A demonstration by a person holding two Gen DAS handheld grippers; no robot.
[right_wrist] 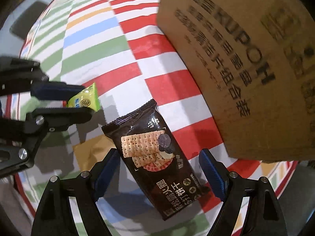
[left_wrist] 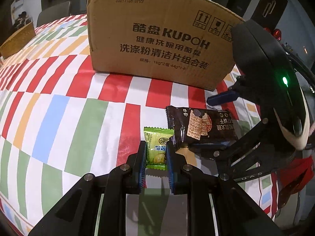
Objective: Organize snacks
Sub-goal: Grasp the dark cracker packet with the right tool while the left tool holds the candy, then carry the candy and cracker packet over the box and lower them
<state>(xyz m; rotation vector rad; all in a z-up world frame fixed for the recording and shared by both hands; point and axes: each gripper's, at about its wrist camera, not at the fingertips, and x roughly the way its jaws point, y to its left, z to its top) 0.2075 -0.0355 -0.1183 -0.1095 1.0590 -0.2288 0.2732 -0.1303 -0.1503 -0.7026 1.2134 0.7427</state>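
Observation:
My left gripper [left_wrist: 156, 152] is shut on a small green candy packet [left_wrist: 157, 147], just above the checked tablecloth; it also shows in the right wrist view [right_wrist: 86, 98] between the left fingers [right_wrist: 57, 92]. A dark brown cracker packet [right_wrist: 155, 157] lies on the cloth between the open jaws of my right gripper [right_wrist: 159, 169], not gripped. In the left wrist view the cracker packet [left_wrist: 200, 125] lies right of the candy, with the right gripper [left_wrist: 216, 122] around it.
A large brown KUPOH cardboard box [left_wrist: 157, 39] stands on the table just behind the snacks, close on the right in the right wrist view [right_wrist: 246, 59]. A woven basket [left_wrist: 17, 39] sits at the far left. The checked tablecloth [left_wrist: 69, 118] spreads left.

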